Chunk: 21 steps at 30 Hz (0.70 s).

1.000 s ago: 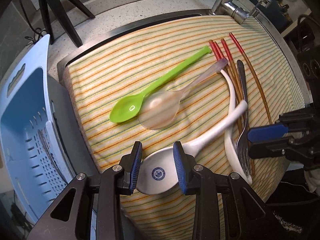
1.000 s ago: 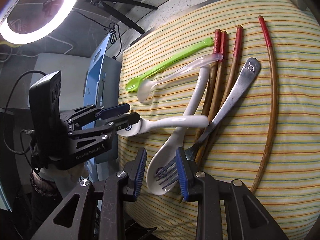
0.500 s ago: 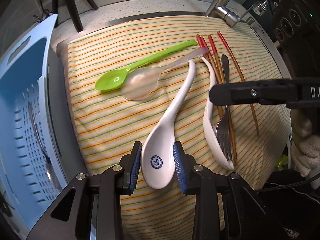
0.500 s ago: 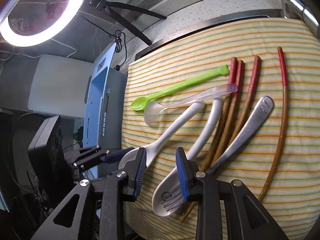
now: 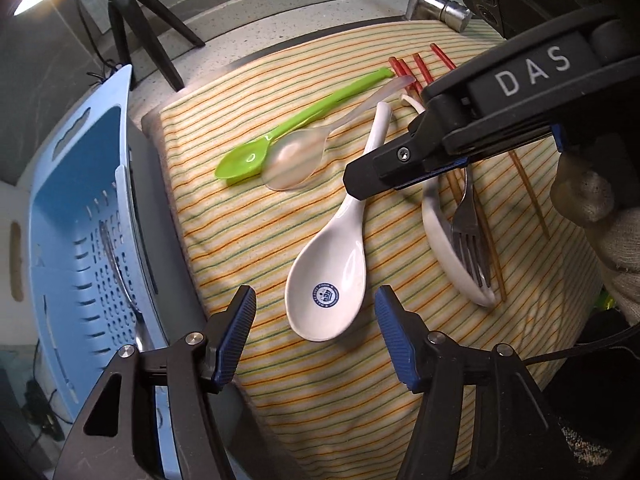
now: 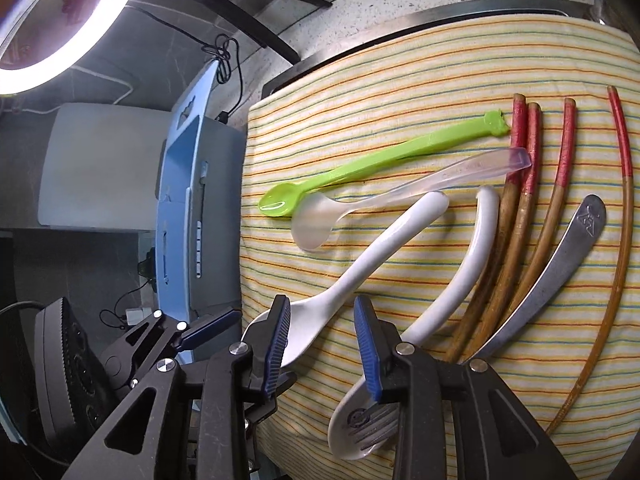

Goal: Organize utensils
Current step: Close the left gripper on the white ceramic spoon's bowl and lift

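Left gripper (image 5: 314, 330) points steeply down, jaws opening, pads clear of white ceramic spoon (image 5: 332, 268). Spoon flat on striped cloth (image 5: 248, 236), bowl nearest gripper, handle running away toward chopsticks (image 5: 416, 70).

"DAS" is read in white capitals on the black right gripper (image 5: 362, 188) | round blue stamp in white ceramic spoon bowl (image 5: 326, 294): wording illegible | engraved mark on steel fork handle (image 6: 588, 216): unreadable
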Motion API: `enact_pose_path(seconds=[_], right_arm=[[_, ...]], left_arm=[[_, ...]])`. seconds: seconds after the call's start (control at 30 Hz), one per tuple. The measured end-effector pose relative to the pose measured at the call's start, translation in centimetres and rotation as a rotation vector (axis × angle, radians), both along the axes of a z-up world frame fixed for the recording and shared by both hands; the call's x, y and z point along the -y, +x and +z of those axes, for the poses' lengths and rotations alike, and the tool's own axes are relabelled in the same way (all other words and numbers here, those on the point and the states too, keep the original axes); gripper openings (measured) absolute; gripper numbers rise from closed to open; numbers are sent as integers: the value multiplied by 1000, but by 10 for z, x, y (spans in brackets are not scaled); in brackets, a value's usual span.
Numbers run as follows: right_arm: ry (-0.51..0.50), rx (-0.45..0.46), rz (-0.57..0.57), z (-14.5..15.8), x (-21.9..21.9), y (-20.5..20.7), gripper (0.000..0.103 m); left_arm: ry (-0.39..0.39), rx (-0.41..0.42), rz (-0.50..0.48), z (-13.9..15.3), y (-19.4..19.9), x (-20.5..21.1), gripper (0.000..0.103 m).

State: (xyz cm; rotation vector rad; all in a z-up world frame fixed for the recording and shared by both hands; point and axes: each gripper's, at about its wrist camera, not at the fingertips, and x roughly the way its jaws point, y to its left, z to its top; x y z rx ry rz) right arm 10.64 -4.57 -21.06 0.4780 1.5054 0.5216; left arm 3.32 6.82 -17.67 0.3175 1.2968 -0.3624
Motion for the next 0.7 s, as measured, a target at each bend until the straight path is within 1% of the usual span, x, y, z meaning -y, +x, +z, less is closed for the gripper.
enact_pose_path(seconds=[0.2, 0.27, 0.3, 0.37, 0.57, 0.63, 0.7], right_arm=[[-11, -20, -29, -7, 2, 6, 31], [-14, -25, -34, -10, 2, 8, 31], [-12, -29, -39, -11, 1, 9, 31], [-11, -31, -45, -13, 2, 10, 31], [-30, -16, -48, -11, 0, 8, 29], [-40, -10, -48, -10, -2, 8, 26], [-45, -9, -49, -11, -4, 9, 21]], left_arm=[[27, 2, -26, -9, 5, 12, 60], [21, -1, -26, -12, 8, 12, 54], [18, -3, -24, -12, 8, 14, 52], [13, -6, -25, -13, 9, 14, 42], [4, -5, -28, -14, 11, 17, 42], [-8, -4, -18, -13, 13, 16, 41], [-23, -5, -11, -13, 14, 14, 41]])
